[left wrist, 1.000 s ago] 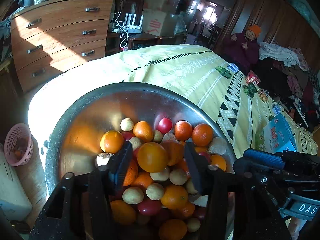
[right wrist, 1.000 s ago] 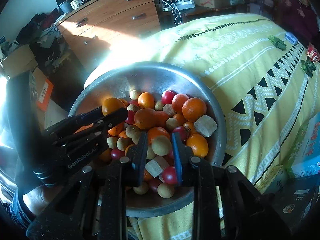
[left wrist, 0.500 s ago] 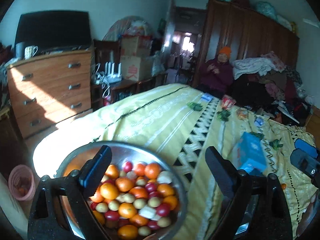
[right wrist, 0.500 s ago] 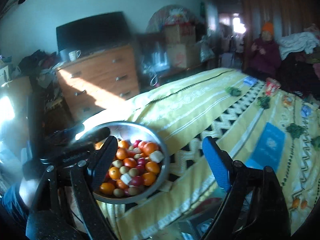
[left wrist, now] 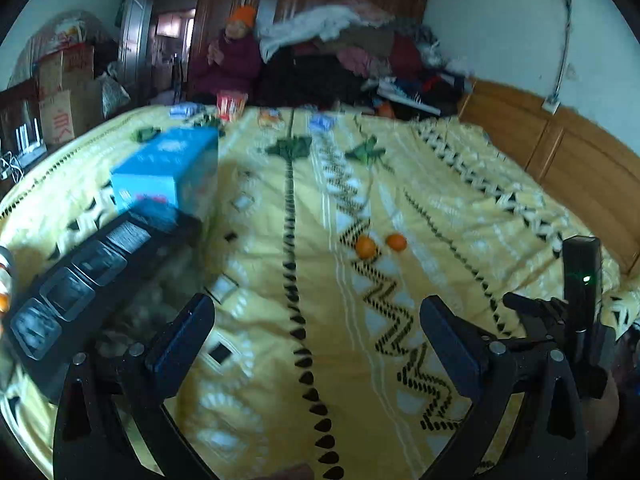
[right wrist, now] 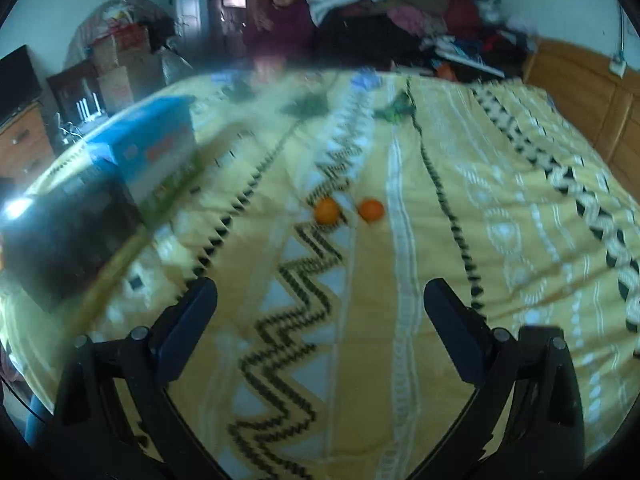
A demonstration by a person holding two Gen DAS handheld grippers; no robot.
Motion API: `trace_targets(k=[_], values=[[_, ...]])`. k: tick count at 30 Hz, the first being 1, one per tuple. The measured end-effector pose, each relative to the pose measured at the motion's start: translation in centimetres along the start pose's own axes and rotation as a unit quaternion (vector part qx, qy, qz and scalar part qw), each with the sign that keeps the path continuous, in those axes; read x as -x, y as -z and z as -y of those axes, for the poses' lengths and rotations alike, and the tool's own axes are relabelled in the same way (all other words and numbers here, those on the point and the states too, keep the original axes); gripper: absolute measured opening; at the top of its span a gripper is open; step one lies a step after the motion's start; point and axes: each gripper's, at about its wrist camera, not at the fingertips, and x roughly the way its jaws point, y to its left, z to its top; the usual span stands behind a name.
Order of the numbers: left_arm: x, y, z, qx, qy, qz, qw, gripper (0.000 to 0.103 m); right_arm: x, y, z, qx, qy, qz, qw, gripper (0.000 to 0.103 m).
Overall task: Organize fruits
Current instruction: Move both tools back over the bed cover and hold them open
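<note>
Two small oranges lie side by side on the yellow patterned bedspread, the left orange and the right orange. They also show in the right wrist view, left and right. My left gripper is open and empty, above the bedspread, short of the oranges. My right gripper is open and empty too, also short of the oranges. The right gripper's body shows at the right edge of the left wrist view. The bowl of fruit is out of view.
A blue box and a black box sit on the bed at the left. A person in an orange hat sits beyond the bed beside a pile of clothes. A wooden headboard runs along the right.
Both grippers have opened wide and swung right, away from the metal bowl of fruit. The bowl has left both views; the two oranges on the bedspread have come into view.
</note>
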Motion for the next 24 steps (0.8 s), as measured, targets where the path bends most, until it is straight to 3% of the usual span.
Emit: trace_targets(k=[5, 10, 24], values=[[-9.2, 3.7, 0.9, -0.021, -0.046, -0.093, 0.9944, 0.103, -5.1, 2.9, 2.7, -0.011, 0.009, -0.06, 0.998, 0.103], [-13.2, 6.4, 0.6, -0.018, -0.079, -0.136, 0.9874, 0.103, -7.0, 4.6, 4.9, -0.047, -0.001, -0.084, 0.995, 0.103], [-14.5, 7.2, 0.6, -0.017, -0.082, -0.124, 0.9888, 0.103, -7.7, 5.2, 5.5, -0.048, -0.001, -0.056, 0.997, 0.103]])
